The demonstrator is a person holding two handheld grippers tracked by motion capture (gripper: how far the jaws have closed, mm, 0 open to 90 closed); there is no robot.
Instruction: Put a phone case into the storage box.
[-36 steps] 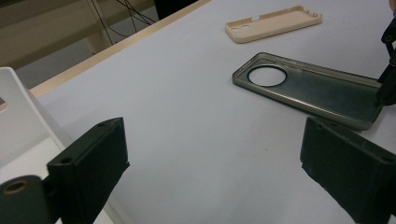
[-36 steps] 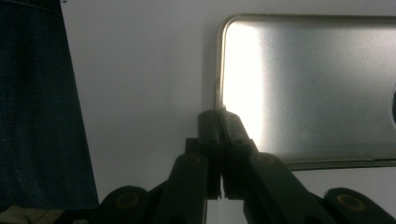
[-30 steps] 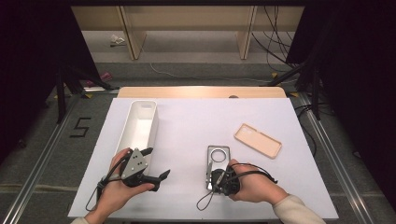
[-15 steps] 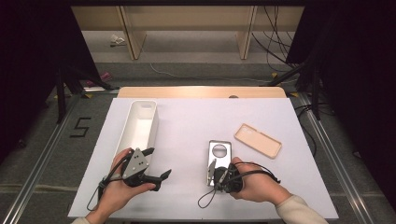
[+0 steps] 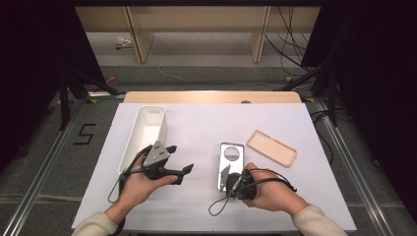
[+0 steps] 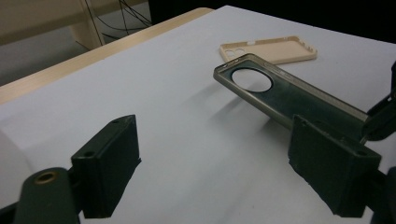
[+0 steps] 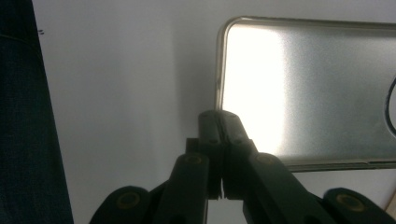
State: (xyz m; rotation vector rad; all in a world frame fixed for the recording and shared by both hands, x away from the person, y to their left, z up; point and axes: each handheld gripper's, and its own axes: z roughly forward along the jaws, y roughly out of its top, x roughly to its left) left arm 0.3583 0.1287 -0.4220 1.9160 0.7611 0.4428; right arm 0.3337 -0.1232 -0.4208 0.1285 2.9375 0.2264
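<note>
A grey translucent phone case (image 5: 231,162) with a round camera hole lies mid-table, its near end tipped up off the surface. My right gripper (image 5: 227,176) is shut on that near edge; in the right gripper view the jaws (image 7: 219,135) are pressed together at the rim of the case (image 7: 317,88). My left gripper (image 5: 179,158) hovers to the left of the case, open with nothing between its fingers. From the left gripper view (image 6: 215,172) the tilted case (image 6: 289,100) slopes down away from the right gripper (image 6: 380,121).
A beige phone case (image 5: 271,147) lies hollow side up right of the grey one, also seen beyond it (image 6: 271,49). A long white bin (image 5: 147,130) stands along the left side. The white tabletop (image 5: 196,123) ends at a wooden strip at the back.
The right gripper has taken the grey case's near edge and raised that end off the table. The left gripper has stayed about where it was, still open.
</note>
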